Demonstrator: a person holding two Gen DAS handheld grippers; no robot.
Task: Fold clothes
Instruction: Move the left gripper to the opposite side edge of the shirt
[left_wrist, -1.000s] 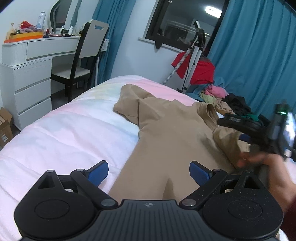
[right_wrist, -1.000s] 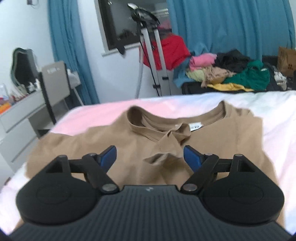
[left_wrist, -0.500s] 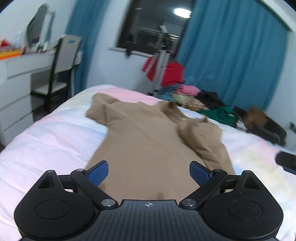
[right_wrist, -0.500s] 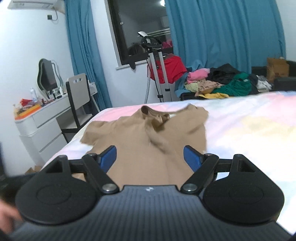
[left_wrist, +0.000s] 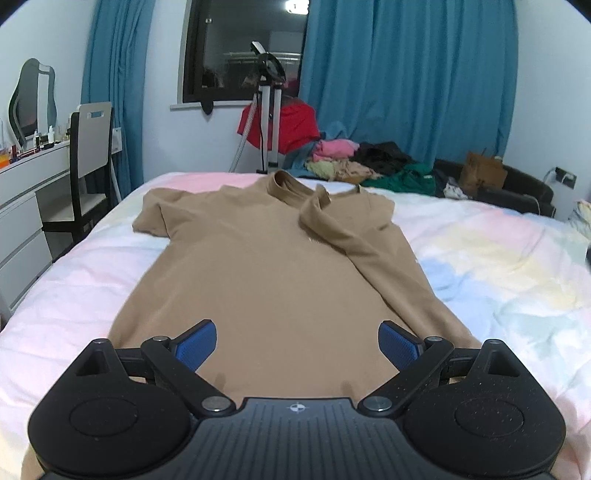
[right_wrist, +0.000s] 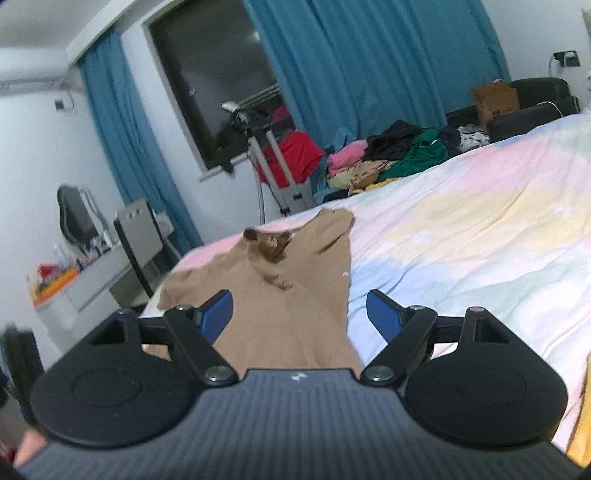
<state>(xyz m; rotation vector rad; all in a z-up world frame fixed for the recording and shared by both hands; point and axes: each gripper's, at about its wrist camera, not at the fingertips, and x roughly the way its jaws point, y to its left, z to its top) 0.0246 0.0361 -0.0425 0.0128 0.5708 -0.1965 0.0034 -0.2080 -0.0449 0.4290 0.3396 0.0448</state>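
Currently we see a bed (left_wrist: 498, 258) with a pastel quilt filling both views. On it lies the tan T-shirt (left_wrist: 266, 280), spread flat, long axis running from the hem at 6 o'clock to the collar (left_wrist: 282, 181) at 12 o'clock, so the neck points toward the window (left_wrist: 243, 48). Its right sleeve is folded in over the chest; its left sleeve (left_wrist: 155, 214) lies out flat at 10 o'clock.

Our left gripper (left_wrist: 297, 345) hangs over the hem, centered on the shirt, blue pads wide apart, nothing between them. Our right gripper (right_wrist: 299, 314) is tilted and offset: its jaws are spread too and hold nothing, straddling the shirt's right edge, one pad over cloth, one over quilt.

View differences: left wrist gives a square-on look down the shirt. Right wrist is blurred, shows the shirt at 11 o'clock, more quilt at 3 o'clock, and a fingertip at the lower-left corner. Both show the clothes pile (left_wrist: 369, 164) past the bed and the chair (left_wrist: 88, 162) at 9 o'clock.
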